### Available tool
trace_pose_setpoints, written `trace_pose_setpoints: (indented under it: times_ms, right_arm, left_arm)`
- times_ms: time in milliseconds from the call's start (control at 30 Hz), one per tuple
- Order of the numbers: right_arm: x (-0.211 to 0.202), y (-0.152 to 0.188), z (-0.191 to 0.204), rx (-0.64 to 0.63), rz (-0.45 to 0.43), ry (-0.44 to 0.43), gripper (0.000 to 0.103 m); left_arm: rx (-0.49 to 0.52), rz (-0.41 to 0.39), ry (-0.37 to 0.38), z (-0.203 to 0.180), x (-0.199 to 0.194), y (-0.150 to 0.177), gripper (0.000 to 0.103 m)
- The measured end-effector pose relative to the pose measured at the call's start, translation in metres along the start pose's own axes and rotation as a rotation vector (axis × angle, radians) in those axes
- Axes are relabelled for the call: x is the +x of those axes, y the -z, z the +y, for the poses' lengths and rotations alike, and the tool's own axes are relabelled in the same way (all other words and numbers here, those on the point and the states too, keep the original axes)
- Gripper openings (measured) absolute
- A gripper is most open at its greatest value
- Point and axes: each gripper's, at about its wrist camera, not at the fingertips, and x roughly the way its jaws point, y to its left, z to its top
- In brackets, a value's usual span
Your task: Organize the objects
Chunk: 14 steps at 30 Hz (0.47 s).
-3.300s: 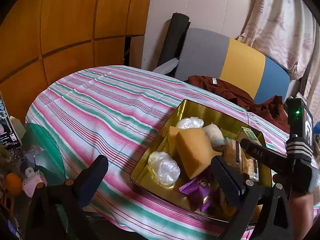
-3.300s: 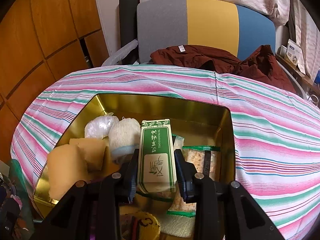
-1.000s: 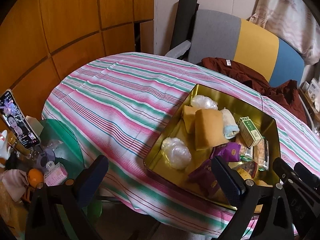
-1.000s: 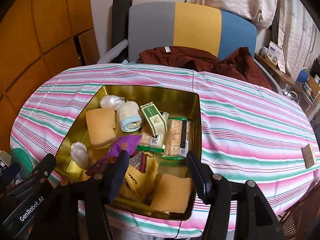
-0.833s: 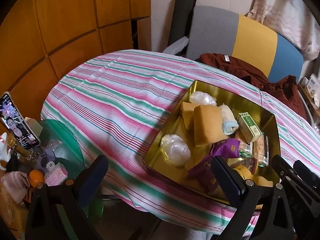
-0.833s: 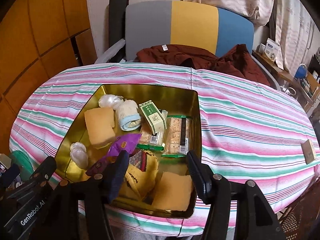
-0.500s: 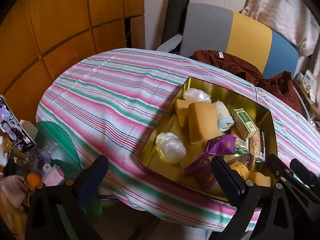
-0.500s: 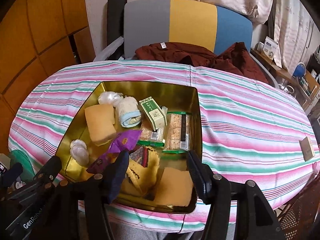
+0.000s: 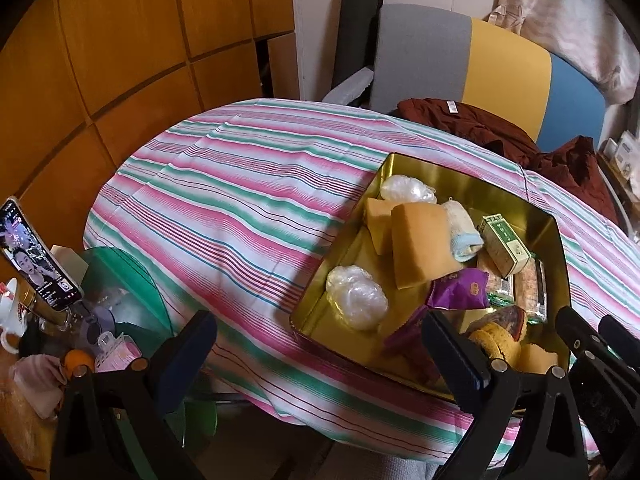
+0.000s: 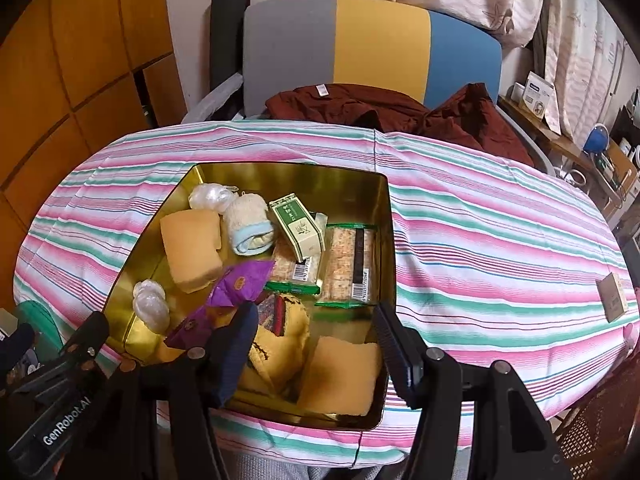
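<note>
A gold tin tray [image 10: 288,172] [image 9: 516,196] sits on the striped tablecloth [image 10: 480,240]. It holds a green box [image 10: 297,226] [image 9: 503,243], two cracker packs [image 10: 350,264], yellow sponges [image 10: 190,248], a rolled towel [image 10: 248,224], purple wrappers [image 10: 240,284] and clear plastic balls [image 9: 356,296]. My right gripper [image 10: 314,344] is open and empty, above the tray's near edge. My left gripper [image 9: 320,356] is open and empty, at the table's near left edge beside the tray.
A small brown box [image 10: 610,296] lies at the table's right edge. A grey, yellow and blue chair [image 10: 372,40] with a maroon garment [image 10: 380,112] stands behind the table. A phone [image 9: 38,256] on a stand and clutter sit low at the left.
The right gripper has let go of the green box, which now lies in the tray. Both grippers have pulled back and up from the tray.
</note>
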Motion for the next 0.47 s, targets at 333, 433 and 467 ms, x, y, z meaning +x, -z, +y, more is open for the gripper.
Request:
trace_pose_setpoints:
  times_ms: [333, 433, 467]
  right_arm:
    - [-0.0001, 0.0, 0.0006, -0.005, -0.008, 0.008, 0.061]
    - [0.0007, 0.0006, 0.0012, -0.007, -0.005, 0.007, 0.061]
    - [0.0008, 0.0007, 0.0015, -0.007, -0.005, 0.005, 0.061]
  left_arm:
    - [-0.002, -0.002, -0.025, 0.0016, 0.0023, -0.0006, 0.103]
    - [-0.004, -0.008, -0.032, 0.0021, 0.0017, 0.0003, 0.102]
    - [-0.002, -0.008, -0.031, 0.0014, 0.0017, 0.0004, 0.102]
